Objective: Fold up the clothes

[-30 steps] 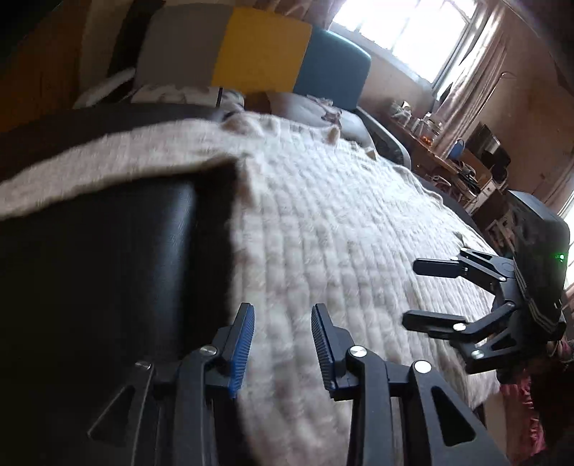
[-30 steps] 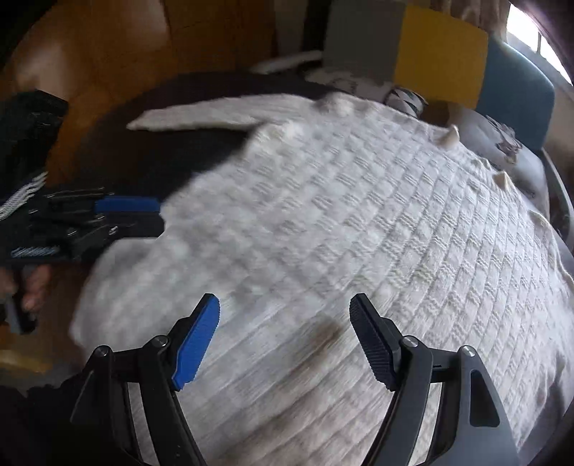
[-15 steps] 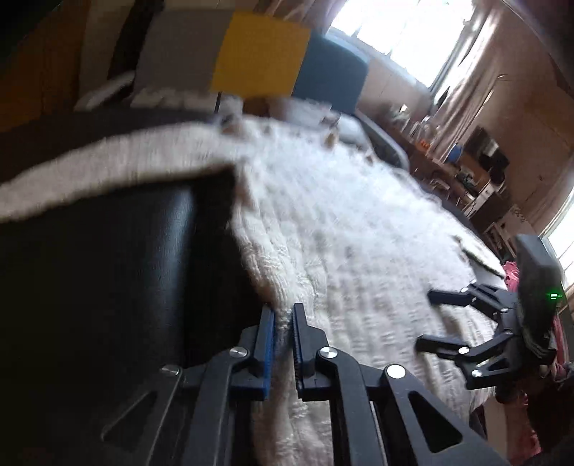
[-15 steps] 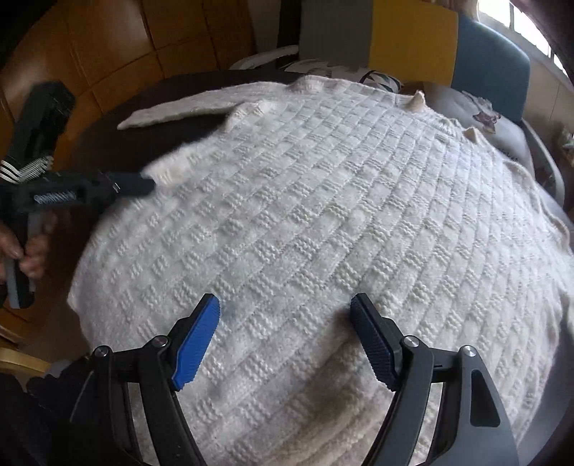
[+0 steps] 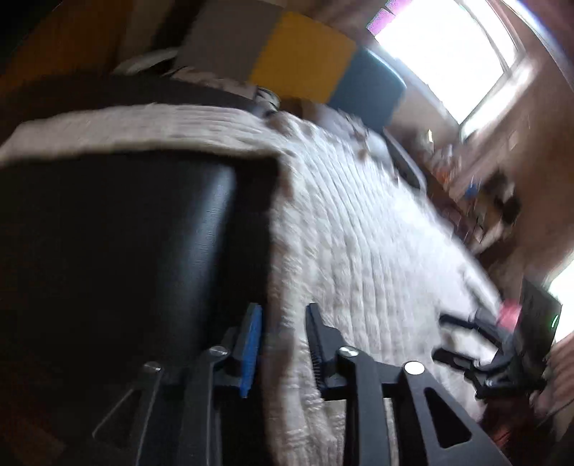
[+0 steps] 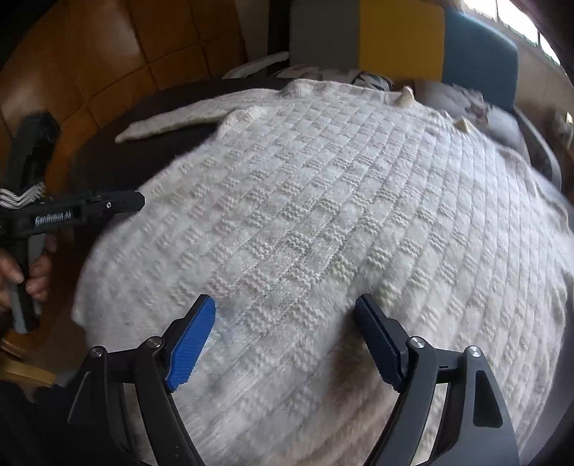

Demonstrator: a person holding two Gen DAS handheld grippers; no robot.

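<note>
A cream knitted sweater [image 6: 323, 197] lies spread flat on a dark table [image 5: 125, 233], one sleeve [image 6: 172, 122] stretched out to the far left. My left gripper [image 5: 283, 308] is at the sweater's left side edge [image 5: 280, 251]. Its jaws are opening, with the edge lying between them and the pads not pressing on it. From the right wrist view the left gripper [image 6: 140, 200] shows side-on at the left, held by a hand [image 6: 32, 272]. My right gripper [image 6: 285, 301] hovers over the sweater's near hem, its jaws opening wide with nothing gripped; it also appears as the right gripper [image 5: 439, 337].
Behind the table stand grey [image 6: 323, 32], yellow [image 6: 401, 36] and blue [image 6: 480, 53] seat backs. Quilted orange panelling [image 6: 107, 53] covers the left wall. A bright window [image 5: 448, 53] and a cluttered shelf [image 5: 466, 186] are at the far right.
The left gripper closed on the sweater's left edge half a second ago and has since parted its jaws. Both grippers shifted a little sideways and rolled slightly; the sweater lies as before.
</note>
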